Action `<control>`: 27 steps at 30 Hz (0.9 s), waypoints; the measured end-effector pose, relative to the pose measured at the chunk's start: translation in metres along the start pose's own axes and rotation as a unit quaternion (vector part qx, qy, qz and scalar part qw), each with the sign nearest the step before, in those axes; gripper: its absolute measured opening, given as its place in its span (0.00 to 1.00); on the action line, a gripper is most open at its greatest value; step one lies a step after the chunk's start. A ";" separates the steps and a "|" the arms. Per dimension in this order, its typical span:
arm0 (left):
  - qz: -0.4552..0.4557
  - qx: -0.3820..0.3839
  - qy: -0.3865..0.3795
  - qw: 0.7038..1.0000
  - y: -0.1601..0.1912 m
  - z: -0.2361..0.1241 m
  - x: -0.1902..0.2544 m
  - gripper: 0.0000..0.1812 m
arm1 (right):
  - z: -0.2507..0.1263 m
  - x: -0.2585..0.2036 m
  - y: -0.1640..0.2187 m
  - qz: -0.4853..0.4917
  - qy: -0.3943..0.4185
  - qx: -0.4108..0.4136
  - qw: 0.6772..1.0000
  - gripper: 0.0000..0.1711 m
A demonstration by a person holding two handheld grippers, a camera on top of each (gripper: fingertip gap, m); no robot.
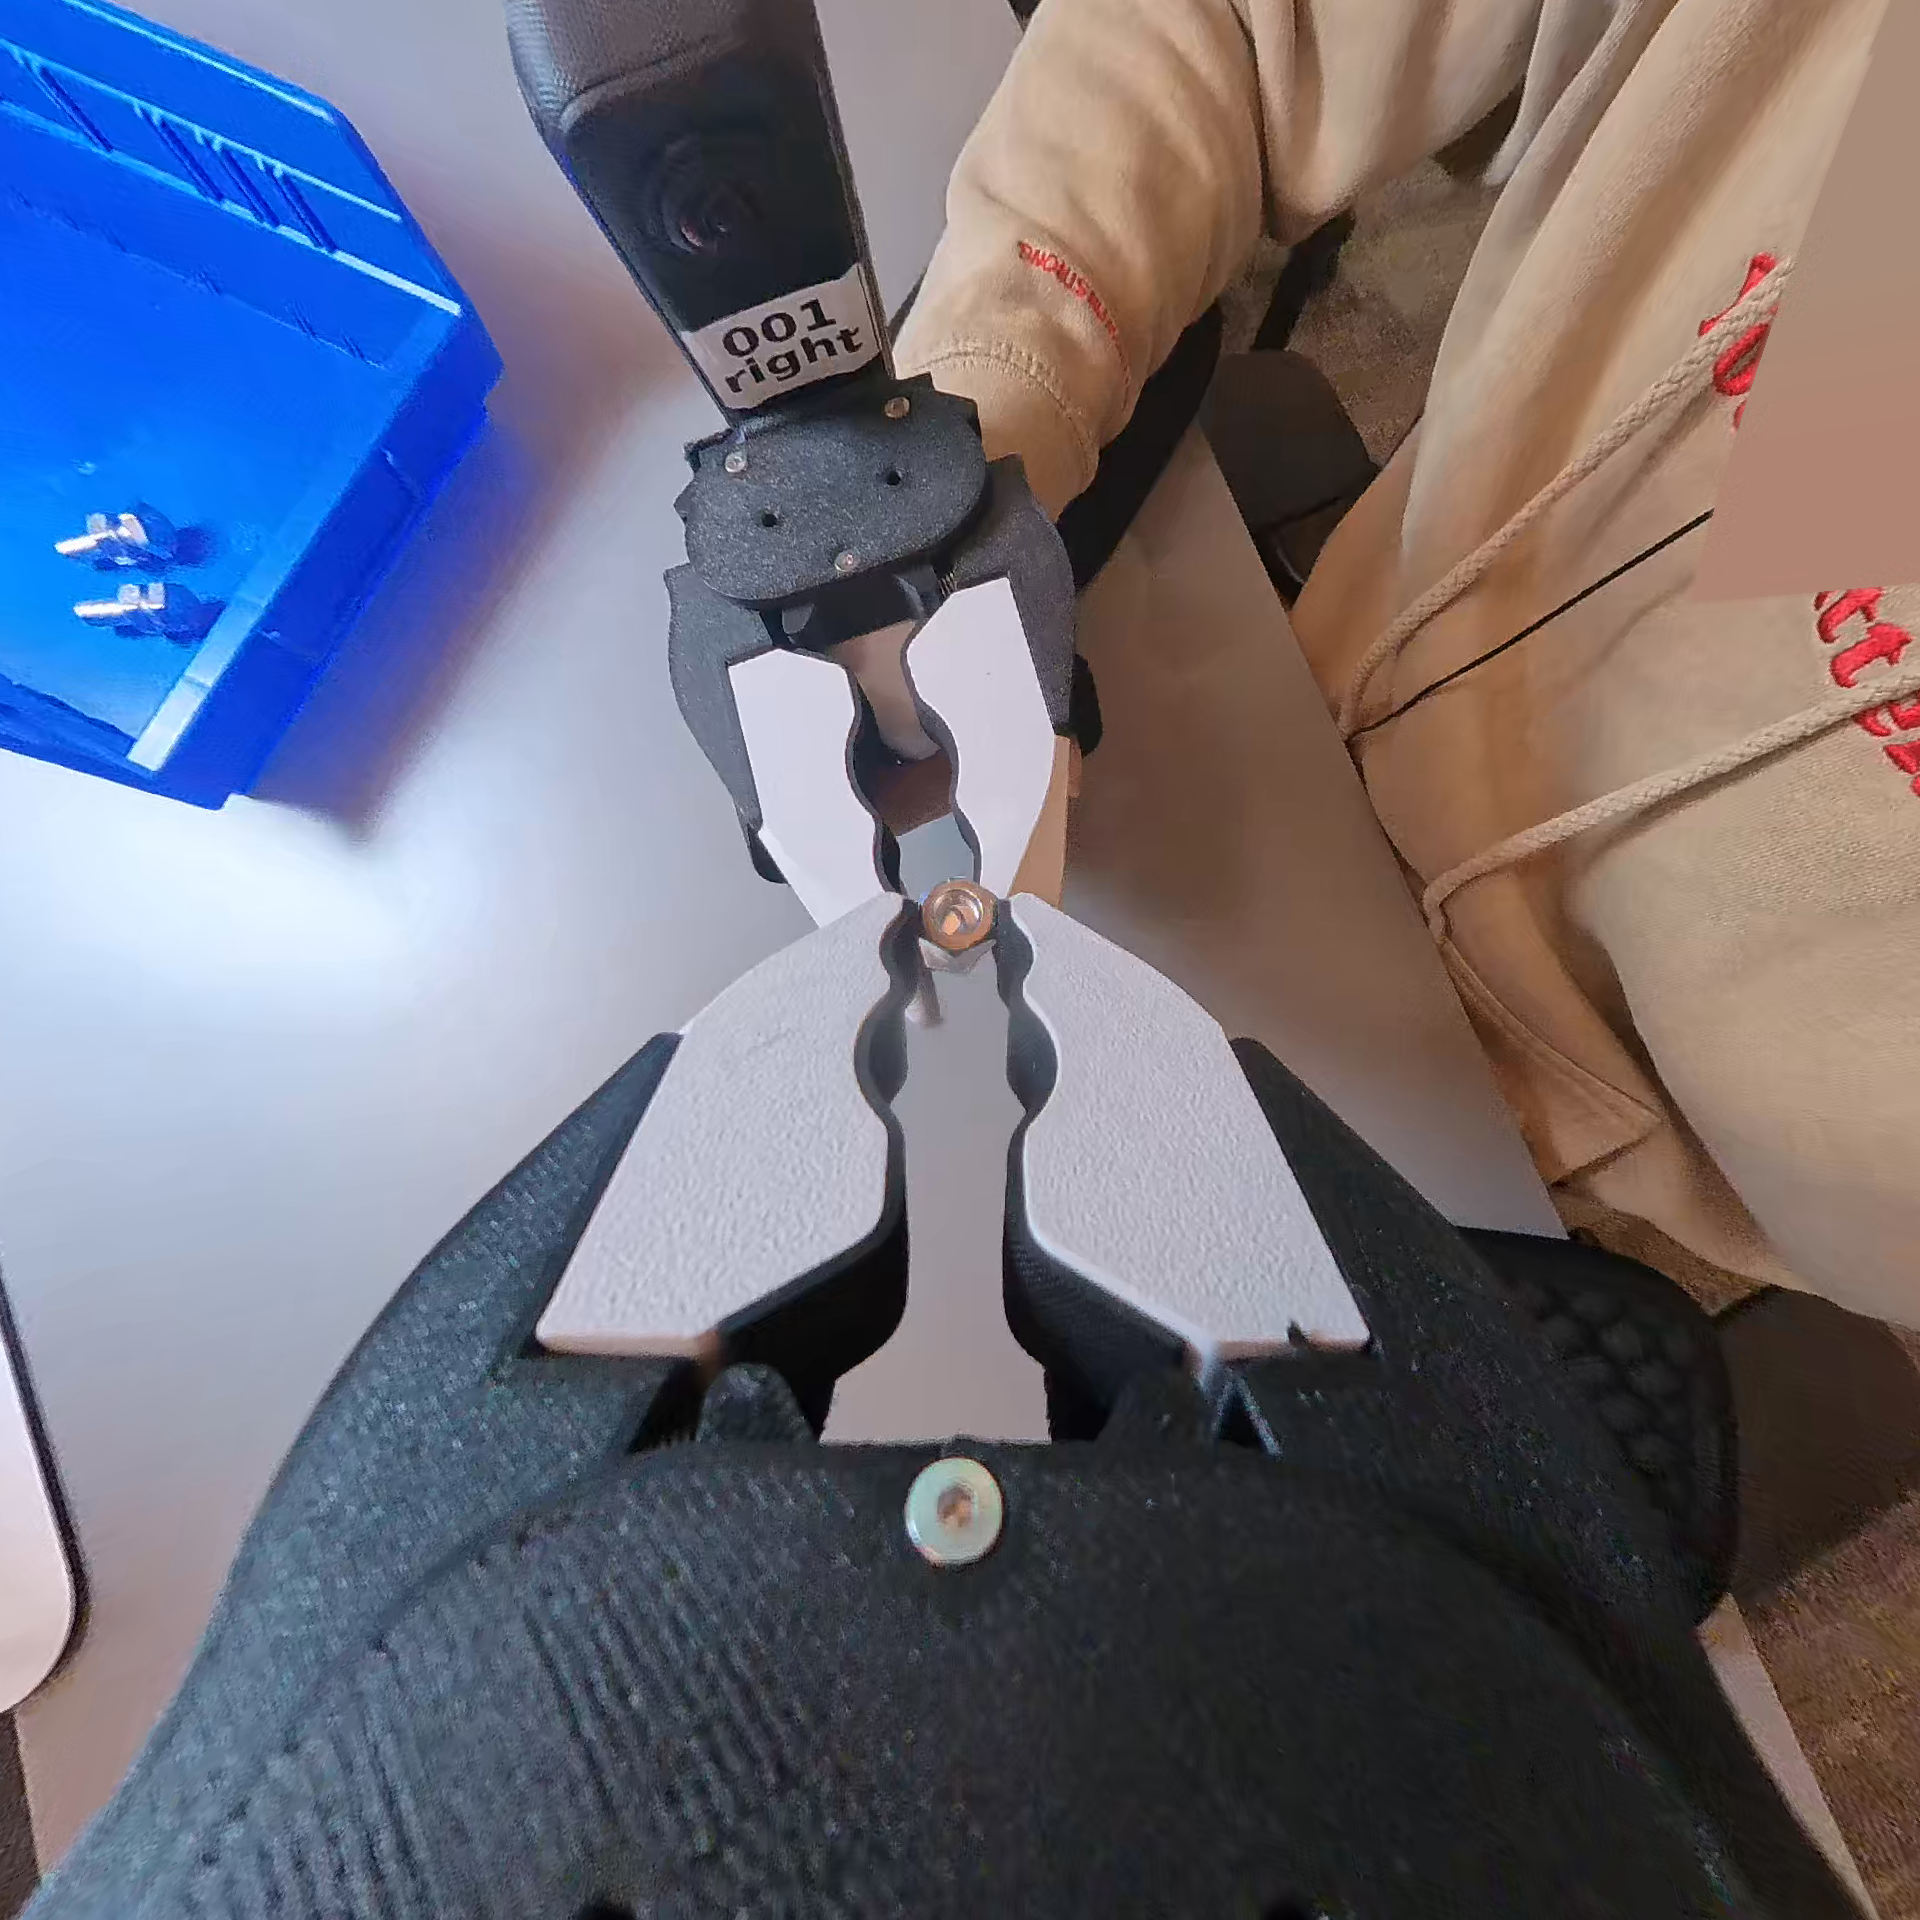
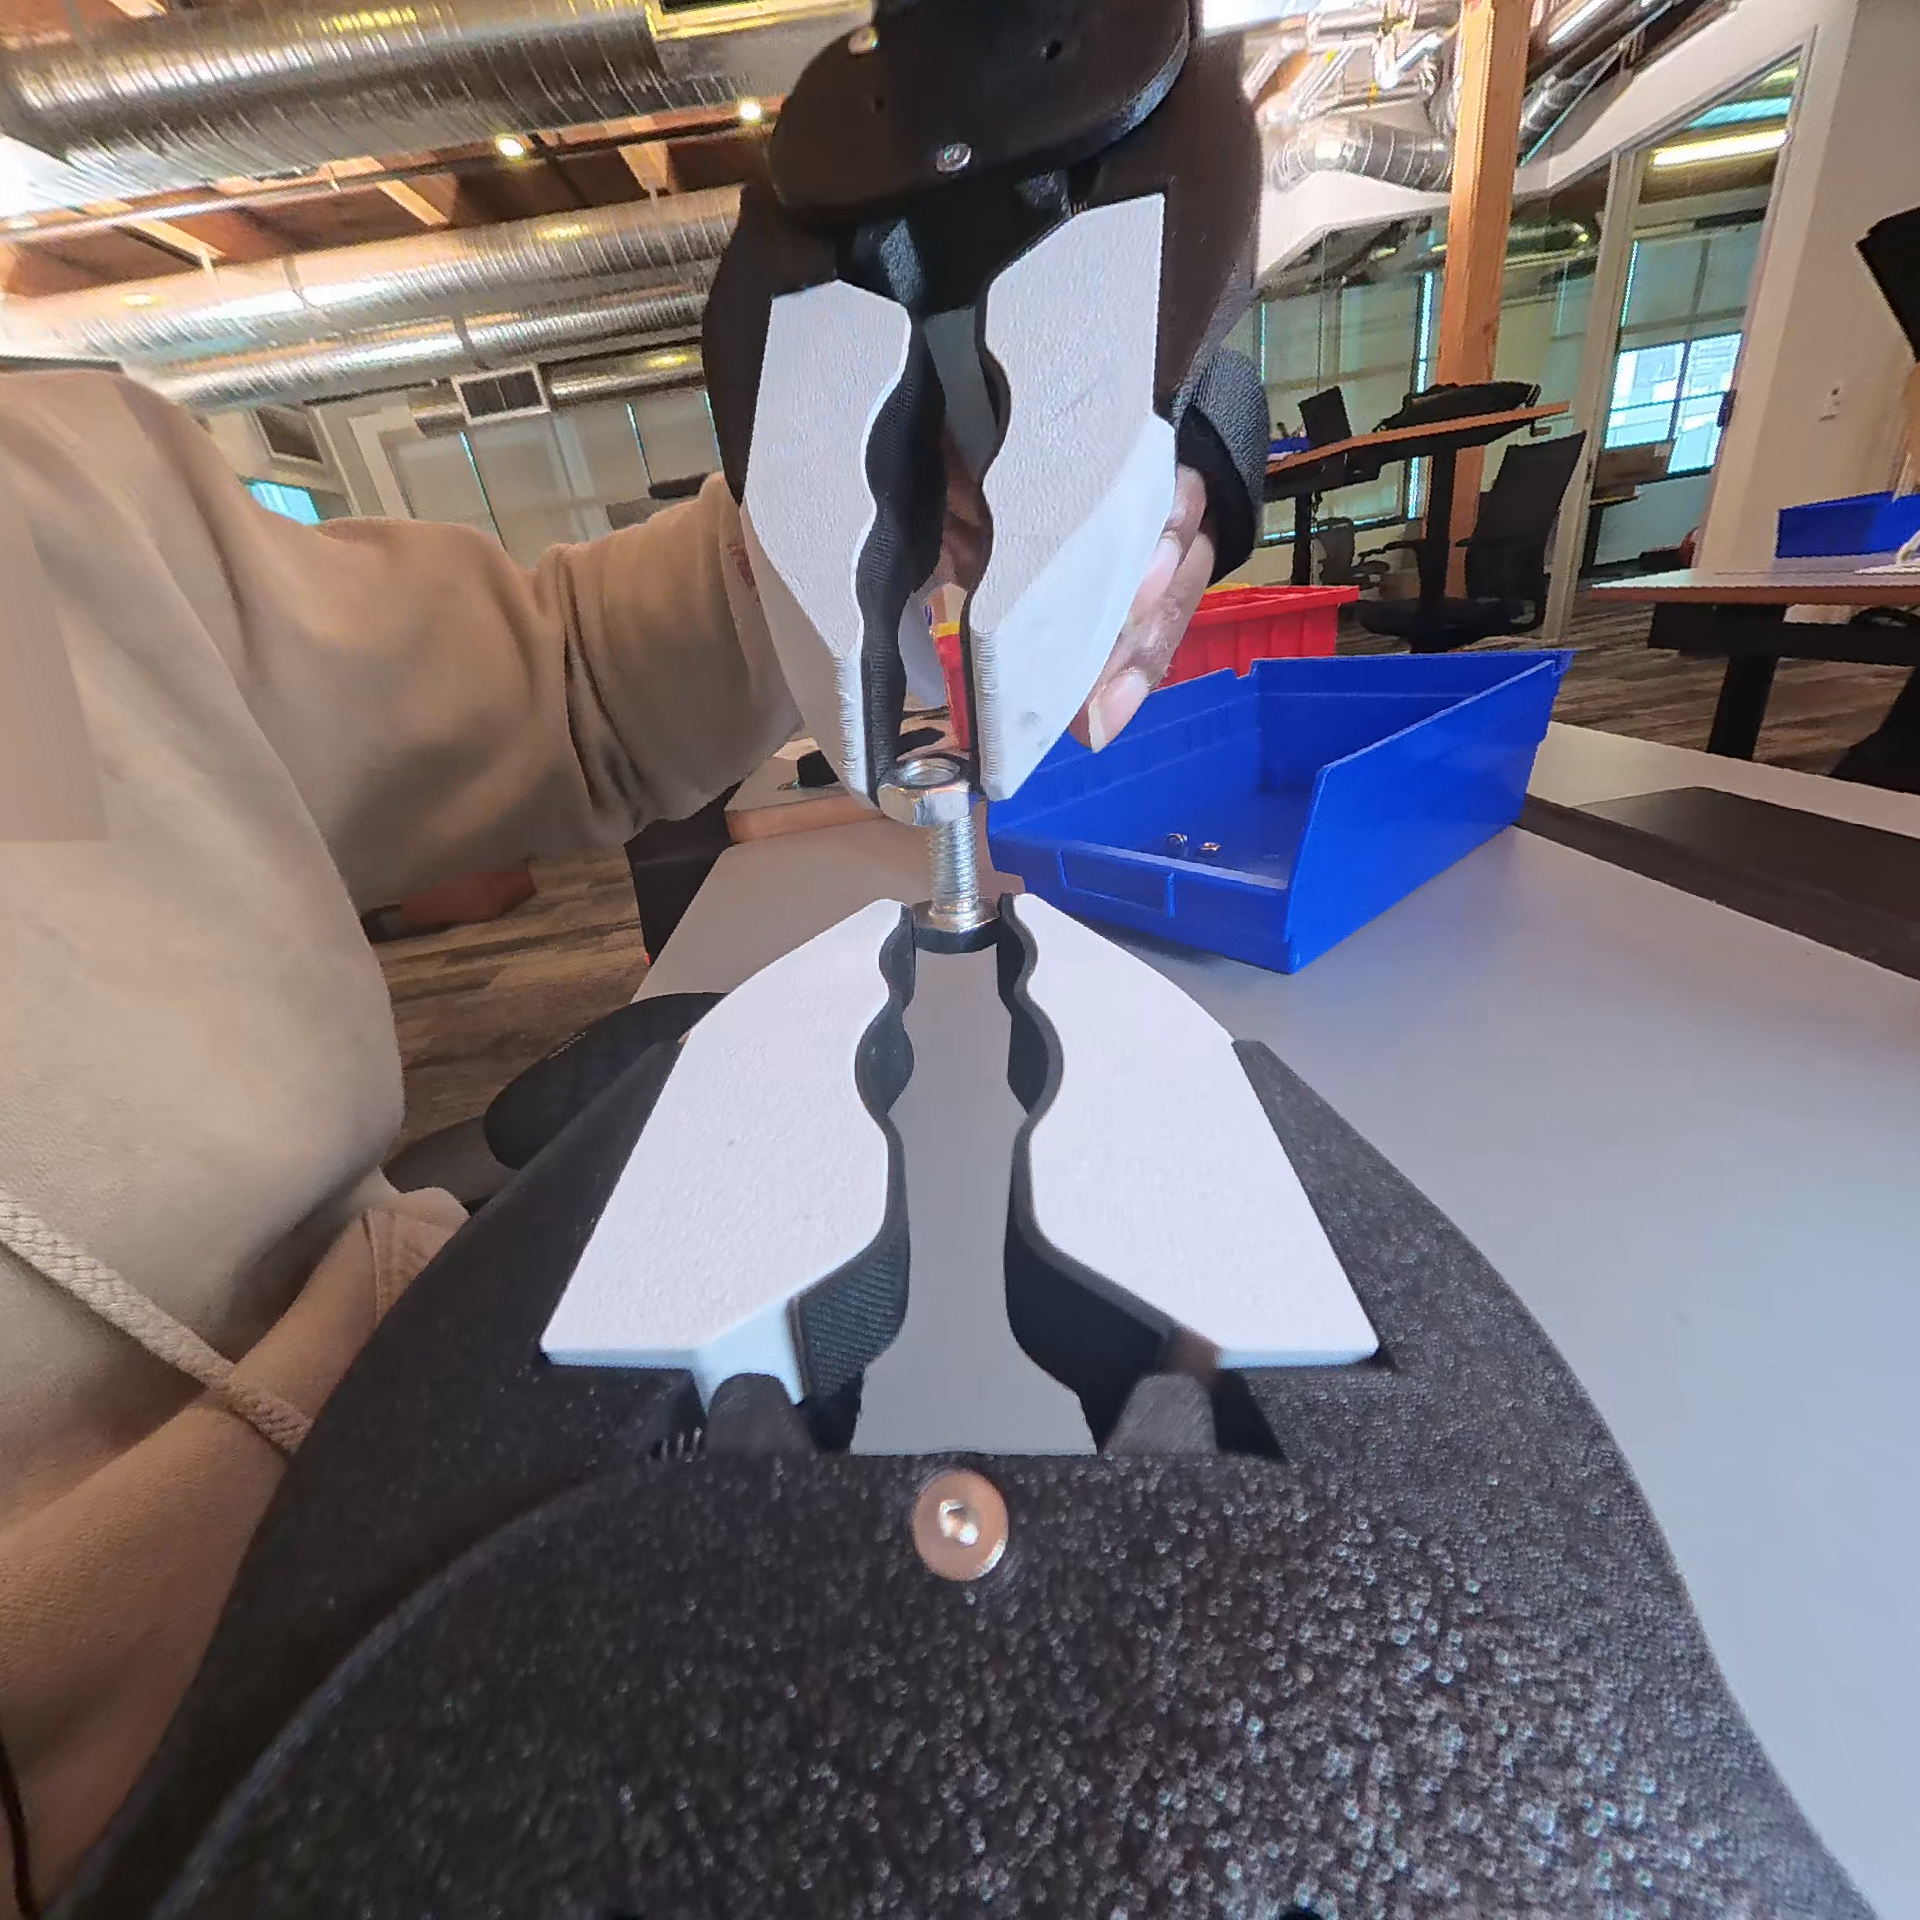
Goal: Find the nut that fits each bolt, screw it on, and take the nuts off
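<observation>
A silver bolt stands upright between my two grippers, with a hex nut on its upper end. My right gripper is shut on the bolt's head from below. My left gripper comes down from above and is shut on the nut. In the left wrist view the left gripper clamps the nut, seen end-on, and the right gripper lies just beyond it. The bolt's shaft is hidden behind the nut there.
A blue bin stands on the grey table to the left, holding two small bolts. It also shows in the right wrist view. A person in a beige hoodie sits at the table's edge.
</observation>
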State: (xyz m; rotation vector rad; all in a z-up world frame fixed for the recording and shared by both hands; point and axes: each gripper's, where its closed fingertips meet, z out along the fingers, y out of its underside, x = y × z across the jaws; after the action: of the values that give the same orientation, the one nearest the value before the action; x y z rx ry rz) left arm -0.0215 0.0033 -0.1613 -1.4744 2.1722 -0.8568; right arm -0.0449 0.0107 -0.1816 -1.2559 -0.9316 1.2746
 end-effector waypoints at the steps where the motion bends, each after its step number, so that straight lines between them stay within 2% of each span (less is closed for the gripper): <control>1: 0.000 0.004 -0.005 1.000 0.000 0.000 -0.001 0.08 | 0.000 0.000 0.000 -0.002 0.000 -0.001 1.000 0.09; 7: 0.005 0.020 -0.017 1.000 0.004 0.003 0.001 0.08 | 0.001 -0.002 0.004 -0.008 -0.002 -0.008 1.000 0.09; 19: 0.013 0.100 -0.030 0.994 0.002 0.003 0.004 0.08 | 0.001 -0.007 0.003 -0.008 -0.020 0.003 1.000 0.09; 27: 0.013 0.098 -0.036 0.994 0.010 0.005 0.006 0.08 | 0.004 -0.005 0.011 -0.016 -0.014 -0.022 1.000 0.09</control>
State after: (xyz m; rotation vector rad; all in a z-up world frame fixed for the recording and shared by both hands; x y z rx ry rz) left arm -0.0273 -0.0006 -0.1716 -1.3562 1.9882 -0.9629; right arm -0.0514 0.0047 -0.1913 -1.2556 -1.0013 1.2560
